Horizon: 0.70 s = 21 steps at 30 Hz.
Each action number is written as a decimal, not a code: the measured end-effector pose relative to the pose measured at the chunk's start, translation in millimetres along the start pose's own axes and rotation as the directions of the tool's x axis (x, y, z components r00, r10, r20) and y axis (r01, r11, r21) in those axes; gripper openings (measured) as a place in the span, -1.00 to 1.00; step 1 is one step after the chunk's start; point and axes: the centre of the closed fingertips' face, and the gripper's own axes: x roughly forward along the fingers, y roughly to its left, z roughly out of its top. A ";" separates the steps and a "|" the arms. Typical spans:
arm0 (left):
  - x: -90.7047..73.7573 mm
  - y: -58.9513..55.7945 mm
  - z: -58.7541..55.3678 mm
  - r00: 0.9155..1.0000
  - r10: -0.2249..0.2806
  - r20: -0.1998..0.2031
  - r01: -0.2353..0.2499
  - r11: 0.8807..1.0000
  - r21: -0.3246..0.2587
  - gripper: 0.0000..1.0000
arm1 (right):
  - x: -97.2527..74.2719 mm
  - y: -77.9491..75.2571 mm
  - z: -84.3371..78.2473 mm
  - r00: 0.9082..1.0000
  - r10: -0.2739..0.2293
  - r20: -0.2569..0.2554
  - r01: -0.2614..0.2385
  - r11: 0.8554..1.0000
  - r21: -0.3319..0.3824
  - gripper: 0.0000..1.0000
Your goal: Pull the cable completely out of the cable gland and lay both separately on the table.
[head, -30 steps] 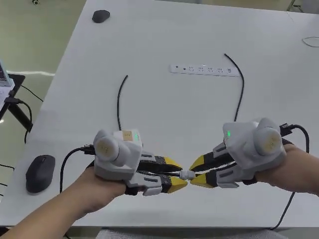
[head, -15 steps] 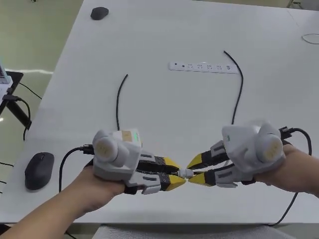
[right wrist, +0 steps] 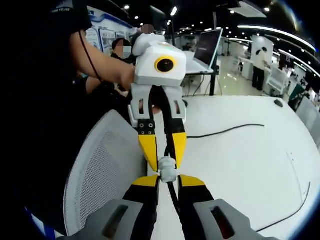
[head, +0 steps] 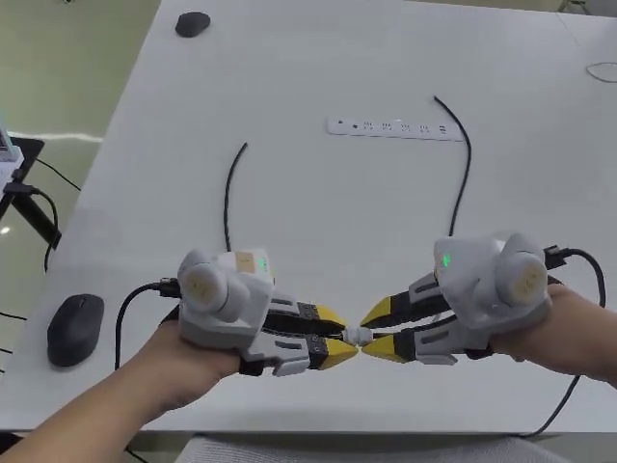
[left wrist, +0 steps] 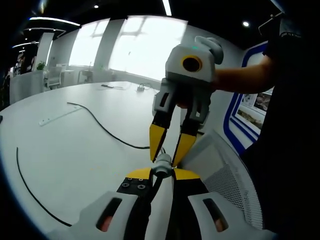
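Note:
A small white cable gland (head: 359,337) hangs in the air above the table's near edge, between the tips of both grippers. My left gripper (head: 343,343) comes in from the left, shut on the thin black cable (left wrist: 154,187) that runs back between its jaws from the gland (left wrist: 162,163). From the right, my right gripper (head: 372,338) is shut at the gland (right wrist: 167,170), and a black strand of cable (right wrist: 173,194) shows between its jaws too. In each gripper view the other gripper's yellow fingers (left wrist: 156,140) (right wrist: 148,146) point straight at the gland.
A white power strip (head: 393,128) lies across the middle of the white table (head: 318,68). Two black cable runs (head: 464,174) (head: 229,193) trail over the table toward the grippers. A dark mouse (head: 193,23) sits at the far edge, another mouse (head: 75,329) near the left edge.

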 end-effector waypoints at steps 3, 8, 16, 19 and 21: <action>-0.3 0.2 2.1 1.000 0.001 0.004 -0.001 1.000 0.004 -0.71 | -4.0 -0.5 1.1 0.999 0.032 0.031 -0.035 0.993 0.109 -0.77; -0.3 -0.1 6.6 1.000 0.008 0.013 -0.008 1.000 0.016 -0.71 | -12.8 -7.1 2.4 0.993 0.080 0.088 -0.097 0.975 0.202 -0.71; 1.1 -1.5 9.3 1.000 0.022 -0.003 -0.021 0.997 0.069 -0.71 | -17.3 -7.6 10.6 0.955 0.207 0.214 -0.282 0.860 0.425 -0.71; 1.1 -4.2 13.7 1.000 0.026 0.001 -0.026 0.993 0.118 -0.71 | -16.1 0.3 9.0 0.929 0.278 0.245 -0.367 0.786 0.498 -0.72; 1.3 -5.8 15.5 1.000 0.026 -0.002 -0.026 0.992 0.126 -0.71 | -16.8 2.8 11.9 0.912 0.302 0.278 -0.407 0.756 0.514 -0.74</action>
